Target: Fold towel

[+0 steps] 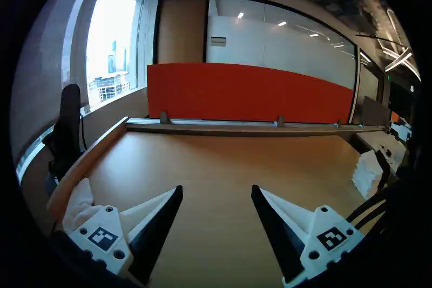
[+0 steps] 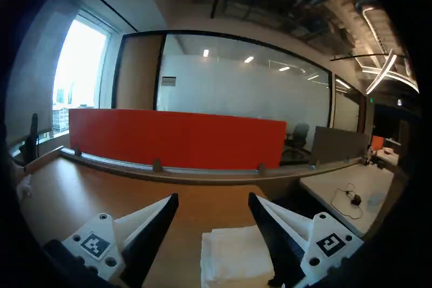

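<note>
Left gripper [image 1: 216, 188]: white-and-black fingers spread wide apart, nothing between them. Hangs above a bare stretch of the light brown wooden desk [image 1: 216, 158]. Just beside its left finger, against the desk's raised wooden edge, a crumpled white cloth [image 1: 81, 201]. Well off to its right, at the desk's other edge, a white layered pile of folded cloth [image 1: 369, 173], partly behind a dark bar. Straight ahead, past the desk's far rail, a long red partition screen [image 1: 248, 91], and behind that a glass wall. Far to the left, a black office chair [image 1: 67, 126] below a bright window [image 1: 110, 50].

Right gripper [image 2: 212, 196]: fingers likewise parted, clamping nothing. Hovers over the same wooden desk. Low between the fingers, nearer the right one, a folded white towel [image 2: 235, 255] flat on the wood, close to the desk's right edge. Impossible to tell whether finger and towel touch. Ahead, again the red partition screen. Off to the right, a pale grey neighbouring desk [image 2: 351, 180] with a thin dark cable [image 2: 348, 197] on it, and a grey divider panel [image 2: 337, 145] behind. At the far left, near the desk's edge, a scrap of the crumpled white cloth.
</note>
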Tool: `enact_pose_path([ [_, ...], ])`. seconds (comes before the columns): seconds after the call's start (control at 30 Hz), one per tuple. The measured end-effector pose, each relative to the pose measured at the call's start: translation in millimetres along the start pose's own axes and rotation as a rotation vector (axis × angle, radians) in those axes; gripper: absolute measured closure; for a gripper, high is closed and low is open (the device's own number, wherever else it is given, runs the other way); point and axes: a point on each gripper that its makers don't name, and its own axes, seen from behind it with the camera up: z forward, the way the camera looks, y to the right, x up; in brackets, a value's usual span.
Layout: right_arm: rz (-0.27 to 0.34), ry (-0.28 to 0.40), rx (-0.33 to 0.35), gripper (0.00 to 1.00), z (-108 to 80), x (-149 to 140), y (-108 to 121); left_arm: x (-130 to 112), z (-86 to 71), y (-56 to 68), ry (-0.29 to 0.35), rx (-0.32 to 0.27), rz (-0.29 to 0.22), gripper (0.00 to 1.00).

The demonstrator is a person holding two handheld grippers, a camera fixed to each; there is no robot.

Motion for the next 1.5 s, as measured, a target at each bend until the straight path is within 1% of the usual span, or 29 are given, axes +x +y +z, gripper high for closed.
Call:
enact_pose_path([
  [0.3,0.017,0.025,0.037,0.0,1.3,15,-32,36,4.7,-8.7,0.089,0.006,-0.001,0.06],
  [0.53,0.022,0.043,0.078,0.0,3.1,27,-65,60,5.7,-14.9,0.152,0.009,-0.013,0.06],
  [0.7,0.034,0.058,0.104,0.0,3.9,34,-93,72,7.0,-17.5,0.181,0.006,-0.016,0.06],
  [0.97,0.046,0.089,0.119,0.0,5.7,51,-132,87,8.6,-23.1,0.229,0.017,-0.016,0.06],
  [1.1,0.048,0.095,0.138,0.0,5.0,57,-150,93,10.2,-25.9,0.243,0.021,-0.029,0.06],
  [1.2,0.047,0.098,0.144,0.0,4.7,58,-159,101,9.9,-27.2,0.264,0.019,-0.031,0.06],
  [1.5,0.047,0.085,0.16,0.0,2.4,67,-172,111,8.4,-27.0,0.299,0.014,0.012,0.06],
])
